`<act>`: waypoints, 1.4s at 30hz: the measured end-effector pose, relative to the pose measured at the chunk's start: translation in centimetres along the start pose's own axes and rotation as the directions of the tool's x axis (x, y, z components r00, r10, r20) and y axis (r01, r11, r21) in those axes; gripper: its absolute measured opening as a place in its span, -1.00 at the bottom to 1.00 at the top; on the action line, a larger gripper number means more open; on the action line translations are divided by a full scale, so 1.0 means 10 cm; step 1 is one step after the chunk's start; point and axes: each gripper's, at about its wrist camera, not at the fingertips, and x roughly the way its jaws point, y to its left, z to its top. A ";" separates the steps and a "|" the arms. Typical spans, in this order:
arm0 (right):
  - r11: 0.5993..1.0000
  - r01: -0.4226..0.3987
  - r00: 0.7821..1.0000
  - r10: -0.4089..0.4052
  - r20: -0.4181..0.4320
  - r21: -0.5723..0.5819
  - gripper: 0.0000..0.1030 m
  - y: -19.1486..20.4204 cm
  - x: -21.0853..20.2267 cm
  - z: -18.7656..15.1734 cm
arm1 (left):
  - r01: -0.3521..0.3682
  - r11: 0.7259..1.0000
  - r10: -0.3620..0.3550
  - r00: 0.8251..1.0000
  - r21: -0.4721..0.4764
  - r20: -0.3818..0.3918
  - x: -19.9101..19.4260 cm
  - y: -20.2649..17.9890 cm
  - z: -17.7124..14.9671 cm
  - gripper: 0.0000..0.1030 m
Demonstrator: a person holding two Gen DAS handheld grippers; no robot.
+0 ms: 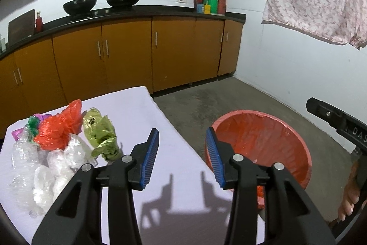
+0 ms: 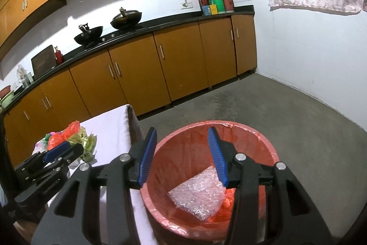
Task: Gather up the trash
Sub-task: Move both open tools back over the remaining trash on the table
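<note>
Left gripper [image 1: 182,146]: jaws apart, empty, over the white table [image 1: 142,111]. Right gripper [image 2: 182,146]: jaws apart, empty, above the red bin [image 2: 263,137]. Bubble wrap [image 2: 197,196] lies inside the bin. Trash pile [image 1: 57,144] sits on the table at ten o'clock of the left gripper.

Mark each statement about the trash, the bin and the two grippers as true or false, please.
1. The right gripper is shut on a red bag. False: its fingers are apart and empty, above the red bin.
2. A sheet of bubble wrap lies inside the bin. True.
3. The bin stands on the table. False: it is on the floor beside the table.
4. A red plastic bag and a green plastic bag lie on the table. True.
5. The left gripper is open and holds nothing. True.
</note>
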 end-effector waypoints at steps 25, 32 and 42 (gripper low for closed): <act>0.984 -0.145 0.989 0.141 -0.041 -0.105 0.23 0.86 0.06 -0.11 | -0.257 0.957 0.263 0.964 -0.136 0.029 -0.75 1.11 -0.30 0.46; 0.963 -0.225 0.972 0.211 -0.102 -0.147 0.23 1.33 0.21 -0.27 | -0.380 0.903 0.383 0.923 -0.203 -0.022 -0.96 1.67 -0.48 0.47; 0.932 -0.303 0.944 0.266 -0.194 -0.197 0.23 1.97 0.51 -0.47 | -0.446 0.858 0.440 0.894 -0.253 -0.084 -1.03 2.18 -0.64 0.53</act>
